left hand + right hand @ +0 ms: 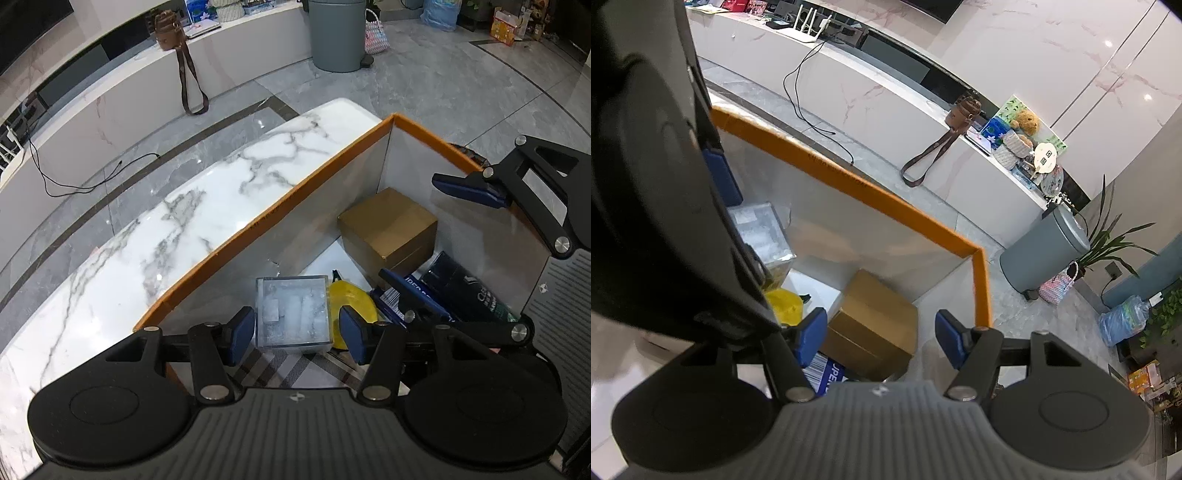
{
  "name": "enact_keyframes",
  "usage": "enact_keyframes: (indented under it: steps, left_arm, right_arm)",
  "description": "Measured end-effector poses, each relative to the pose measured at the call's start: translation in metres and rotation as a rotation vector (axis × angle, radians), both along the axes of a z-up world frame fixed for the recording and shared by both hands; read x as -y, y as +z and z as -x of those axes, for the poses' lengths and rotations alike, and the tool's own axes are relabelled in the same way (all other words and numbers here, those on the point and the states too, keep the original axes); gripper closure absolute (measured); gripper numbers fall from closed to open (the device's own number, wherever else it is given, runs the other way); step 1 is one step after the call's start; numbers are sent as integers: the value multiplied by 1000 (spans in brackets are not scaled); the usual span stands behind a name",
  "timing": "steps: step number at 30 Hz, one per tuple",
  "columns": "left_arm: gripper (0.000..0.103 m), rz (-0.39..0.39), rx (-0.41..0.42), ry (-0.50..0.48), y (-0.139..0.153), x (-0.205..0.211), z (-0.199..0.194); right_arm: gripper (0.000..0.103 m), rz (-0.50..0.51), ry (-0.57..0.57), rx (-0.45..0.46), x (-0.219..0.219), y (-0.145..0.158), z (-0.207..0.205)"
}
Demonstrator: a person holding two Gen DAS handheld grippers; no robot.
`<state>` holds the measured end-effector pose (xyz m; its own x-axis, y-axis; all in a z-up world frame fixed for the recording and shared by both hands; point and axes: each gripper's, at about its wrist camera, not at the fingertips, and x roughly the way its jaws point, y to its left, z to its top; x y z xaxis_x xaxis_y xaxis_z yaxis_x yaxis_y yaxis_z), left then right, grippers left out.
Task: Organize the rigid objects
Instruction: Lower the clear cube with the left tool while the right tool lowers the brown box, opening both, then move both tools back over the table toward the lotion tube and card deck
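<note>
An orange-rimmed cardboard box (pixel 280 206) stands on a white marble table (pixel 207 206). Inside lie a clear plastic case (pixel 293 314), a yellow disc (pixel 352 306), a tan carton (pixel 388 229), a blue barcode box (pixel 410 299) and a dark box (pixel 465 288). My left gripper (pixel 297 336) is open, its pads either side of the clear case without touching. My right gripper (pixel 881 338) is open and empty above the tan carton (pixel 875 321) inside the box (pixel 849 184); it also shows in the left wrist view (pixel 469 188).
A grey bin (pixel 338 33) and a woven bag (pixel 376 35) stand on the tiled floor beyond the table. A long white counter (pixel 110 96) with a brown strap bag (pixel 170 31) runs along the left. A black cable (pixel 74 181) lies on the floor.
</note>
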<state>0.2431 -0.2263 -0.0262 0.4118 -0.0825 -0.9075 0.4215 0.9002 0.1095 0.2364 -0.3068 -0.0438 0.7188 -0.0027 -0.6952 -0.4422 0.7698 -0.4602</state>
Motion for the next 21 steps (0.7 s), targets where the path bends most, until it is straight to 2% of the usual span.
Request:
enact_keyframes:
  steps: [10, 21]
  left_arm:
    - [41, 12, 66, 4, 32, -3, 17]
    - [42, 10, 130, 55, 70, -33, 36]
  right_arm:
    - [39, -35, -4, 39, -5, 26, 14]
    - [39, -57, 23, 99, -35, 65, 35]
